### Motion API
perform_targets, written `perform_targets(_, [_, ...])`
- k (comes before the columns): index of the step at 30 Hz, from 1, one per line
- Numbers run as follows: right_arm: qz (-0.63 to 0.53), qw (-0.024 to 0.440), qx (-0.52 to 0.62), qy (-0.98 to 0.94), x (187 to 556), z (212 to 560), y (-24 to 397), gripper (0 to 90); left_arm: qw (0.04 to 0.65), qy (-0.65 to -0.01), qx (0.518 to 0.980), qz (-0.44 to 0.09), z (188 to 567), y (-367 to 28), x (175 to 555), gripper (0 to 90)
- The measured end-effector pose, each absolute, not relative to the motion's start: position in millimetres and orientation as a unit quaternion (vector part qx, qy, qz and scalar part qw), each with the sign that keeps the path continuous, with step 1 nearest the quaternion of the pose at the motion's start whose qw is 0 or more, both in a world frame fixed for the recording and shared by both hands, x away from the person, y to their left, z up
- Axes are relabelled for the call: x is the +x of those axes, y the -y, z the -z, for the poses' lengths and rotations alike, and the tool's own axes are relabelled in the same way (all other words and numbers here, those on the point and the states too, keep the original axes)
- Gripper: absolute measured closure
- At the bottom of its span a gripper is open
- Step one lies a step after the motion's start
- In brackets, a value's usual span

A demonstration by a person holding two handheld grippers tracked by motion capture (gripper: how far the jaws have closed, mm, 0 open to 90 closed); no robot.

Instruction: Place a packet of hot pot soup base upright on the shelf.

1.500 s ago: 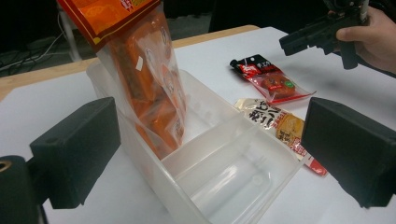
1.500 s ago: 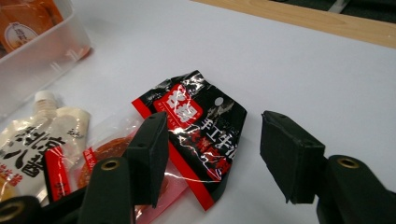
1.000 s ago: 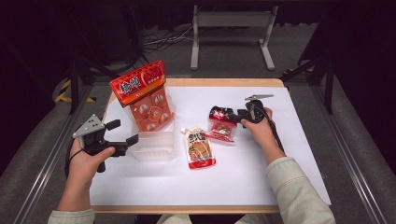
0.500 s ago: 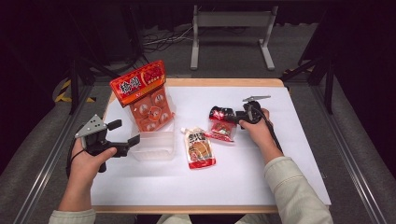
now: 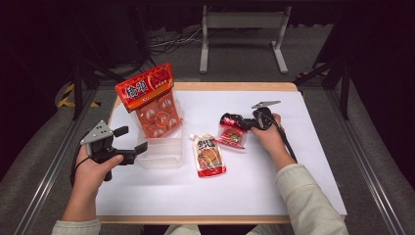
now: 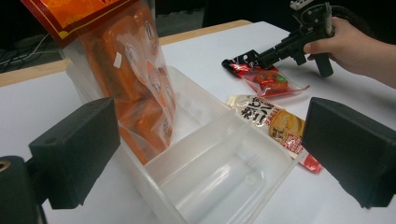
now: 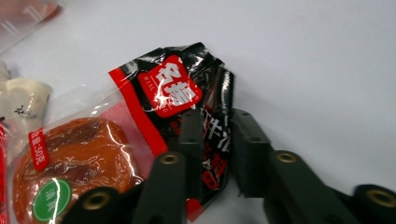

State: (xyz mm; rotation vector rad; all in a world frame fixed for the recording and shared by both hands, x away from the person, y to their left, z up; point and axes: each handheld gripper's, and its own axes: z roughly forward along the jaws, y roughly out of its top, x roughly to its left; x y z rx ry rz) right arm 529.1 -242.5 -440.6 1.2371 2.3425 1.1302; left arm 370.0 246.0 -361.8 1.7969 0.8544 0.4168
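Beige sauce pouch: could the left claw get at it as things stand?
Probably not directly: the clear divided box lies between the open left claw and the beige sauce pouch, so it would have to go over or around it.

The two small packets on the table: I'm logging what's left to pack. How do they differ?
The black-and-red packet is pinched at its crumpled edge by the right claw; the cream sauce pouch lies flat and untouched. The first has a clear window, the second is printed all over. Both lie outside the clear bin.
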Motion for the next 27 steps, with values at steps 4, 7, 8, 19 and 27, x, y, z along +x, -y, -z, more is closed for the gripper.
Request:
perform_targets(4, [-0.382, 0.138, 0.416, -0.813, 527.8, 439.7, 239.4, 86.9, 0.527, -0.357, 0.752, -0.172, 362.8, -244.8, 370.1, 5.2])
perform_targets(7, [-0.383, 0.139, 0.416, -0.813, 526.8, 438.1, 239.6, 88.7, 0.525, -0.355, 0.754, -0.171, 363.0, -244.1, 370.2, 5.2])
perform_targets(8, [-0.387, 0.137, 0.418, -0.811, 526.4, 436.9, 240.3, 89.0, 0.525, -0.355, 0.754, -0.170, 363.1, -243.7, 370.2, 5.2])
perform_targets(19, [-0.424, 0.144, 0.412, -0.793, 517.3, 415.1, 245.5, 89.9, 0.528, -0.353, 0.754, -0.166, 362.9, -241.6, 369.7, 5.3])
perform_targets(27, [-0.449, 0.152, 0.397, -0.786, 507.4, 396.0, 247.5, 90.0, 0.529, -0.354, 0.753, -0.164, 362.2, -241.2, 368.5, 5.3])
